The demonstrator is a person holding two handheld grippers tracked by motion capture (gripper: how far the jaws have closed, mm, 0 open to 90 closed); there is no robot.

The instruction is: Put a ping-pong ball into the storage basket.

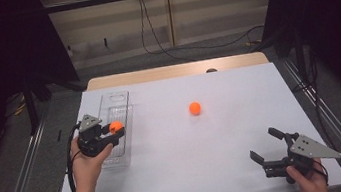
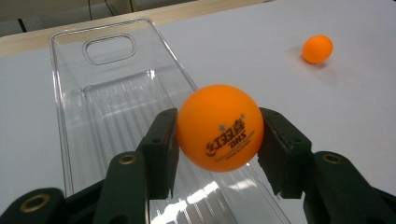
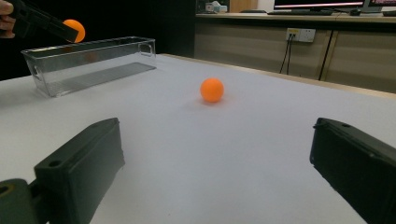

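Two orange balls matter here, and I already have one: my left claw (image 2: 217,140) is clamped on the held ball (image 2: 219,127), a pad on either side of it. It hangs above the clear tray (image 1: 119,99), over the near half and close to its right-hand wall. That tray runs lengthwise away from me, so its long axis lines up with my reach, and the open bed lies below and just to the left of the ball. I judge a small shift left before letting go would keep it off the wall. My right claw (image 1: 265,147) rests with its jaws wide apart and nothing between them, pointed at the loose ball (image 1: 195,108) out on the white surface (image 1: 238,86), well apart from it but nearer than my left.
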